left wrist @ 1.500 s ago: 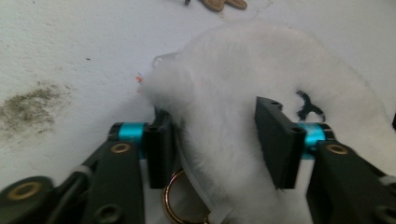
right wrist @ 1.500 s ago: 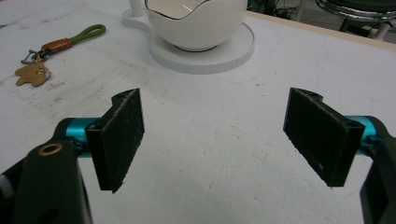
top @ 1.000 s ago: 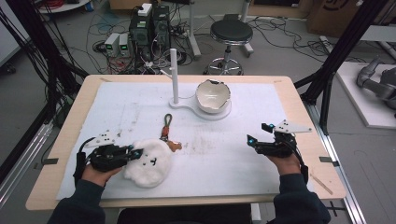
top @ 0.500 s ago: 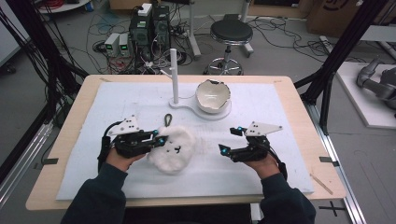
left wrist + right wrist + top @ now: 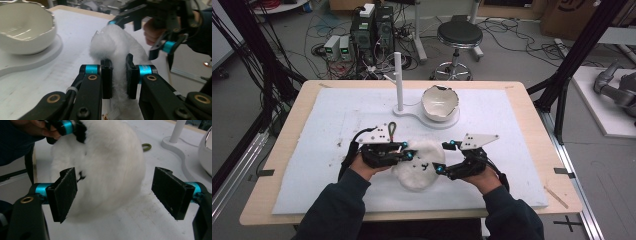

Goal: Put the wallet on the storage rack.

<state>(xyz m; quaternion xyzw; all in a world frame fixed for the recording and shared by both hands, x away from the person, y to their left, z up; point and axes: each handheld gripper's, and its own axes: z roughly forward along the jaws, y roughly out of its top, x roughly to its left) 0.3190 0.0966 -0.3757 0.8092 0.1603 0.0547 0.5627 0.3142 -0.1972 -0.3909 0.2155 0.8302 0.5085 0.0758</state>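
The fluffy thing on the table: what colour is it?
White; the fluffy thing shows best in the right gripper view.

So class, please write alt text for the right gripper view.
The right gripper holds its black jaws wide open around a fluffy white plush toy on the white table mat. At top left, the left gripper clamps the toy's far edge.

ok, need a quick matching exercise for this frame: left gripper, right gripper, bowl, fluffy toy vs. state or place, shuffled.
1. left gripper
2. right gripper
3. white bowl
4. fluffy white toy

a. on the white stand base beside the post
b. open, fingers either side of the toy
c. between the two grippers on the mat
d. shut on a fold of the toy

Pairs: 1-d, 2-b, 3-a, 4-c
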